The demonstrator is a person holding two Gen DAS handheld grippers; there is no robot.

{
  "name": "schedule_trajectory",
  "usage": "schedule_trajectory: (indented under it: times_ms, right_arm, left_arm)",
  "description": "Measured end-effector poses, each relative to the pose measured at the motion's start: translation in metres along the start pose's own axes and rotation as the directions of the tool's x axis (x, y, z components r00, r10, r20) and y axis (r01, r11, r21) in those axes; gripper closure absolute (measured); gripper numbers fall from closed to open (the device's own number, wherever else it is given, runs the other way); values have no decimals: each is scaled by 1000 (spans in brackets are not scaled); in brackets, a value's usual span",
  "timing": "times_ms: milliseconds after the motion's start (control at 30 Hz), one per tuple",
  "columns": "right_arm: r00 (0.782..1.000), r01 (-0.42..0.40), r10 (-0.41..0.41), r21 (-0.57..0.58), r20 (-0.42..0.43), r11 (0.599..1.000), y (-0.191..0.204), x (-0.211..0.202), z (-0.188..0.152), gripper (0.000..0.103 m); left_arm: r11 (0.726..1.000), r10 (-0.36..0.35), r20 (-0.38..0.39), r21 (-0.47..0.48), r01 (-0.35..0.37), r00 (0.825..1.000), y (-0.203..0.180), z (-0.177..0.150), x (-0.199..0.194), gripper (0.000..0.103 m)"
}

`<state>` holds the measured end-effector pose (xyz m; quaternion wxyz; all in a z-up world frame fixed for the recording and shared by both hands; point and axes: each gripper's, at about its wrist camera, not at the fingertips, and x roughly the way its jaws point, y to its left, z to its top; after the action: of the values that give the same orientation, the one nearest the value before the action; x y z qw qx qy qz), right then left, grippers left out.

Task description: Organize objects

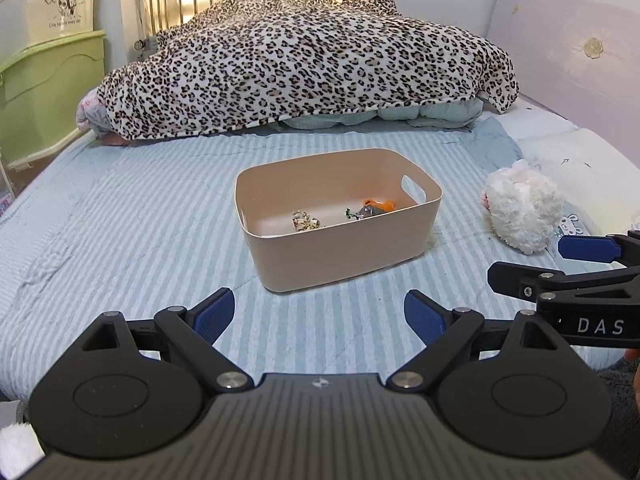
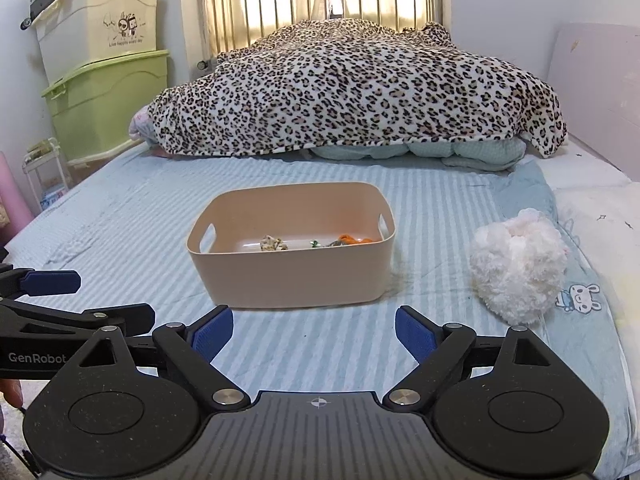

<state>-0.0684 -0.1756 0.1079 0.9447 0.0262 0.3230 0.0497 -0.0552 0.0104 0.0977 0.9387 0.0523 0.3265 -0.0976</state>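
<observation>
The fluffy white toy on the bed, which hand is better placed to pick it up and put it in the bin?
Probably the right. The fluffy white toy lies right of the beige bin, on the side of the right tongs, which are open and empty. The left tongs face the bin instead.

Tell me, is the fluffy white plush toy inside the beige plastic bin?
No, the fluffy white plush toy lies on the striped blue bedsheet, right of the beige plastic bin.

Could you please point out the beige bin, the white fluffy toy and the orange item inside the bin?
beige bin [image 2: 296, 280], right wrist view, on its near outer wall.
white fluffy toy [image 2: 518, 266], right wrist view, middle of its fur.
orange item [image 1: 379, 205], left wrist view, on its top.
</observation>
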Motion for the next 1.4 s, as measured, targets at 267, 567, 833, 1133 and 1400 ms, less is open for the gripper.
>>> schedule_trajectory:
  times_ms: [267,567,833,1133,1400]
  right_arm:
    - [1000,2,-2,0,-1,1000,-2,-8,-6,13]
    - [1000,2,-2,-2,8,1000,-3,-16,-9,8]
    - [1000,1,-1,-7,12,1000,-3,-22,-10,5]
    - [1000,-6,6,0,-2,1000,-4,-26,-15,3]
    - [1000,-9,9,-4,-17,1000,-2,-29,-16,2]
  left_arm:
    - [1000,-5,13,-3,5,1000,-1,-5,-11,11]
    - [1000,22,22,20,-22,1000,-6,-9,-19,11]
    - [1000,7,-8,-2,-7,1000,-4,-13,-22,11]
    - [1000,9,-8,-4,-9,1000,-3,-16,-29,11]
    - [1000,7,-8,-4,-7,1000,-2,-17,-33,11]
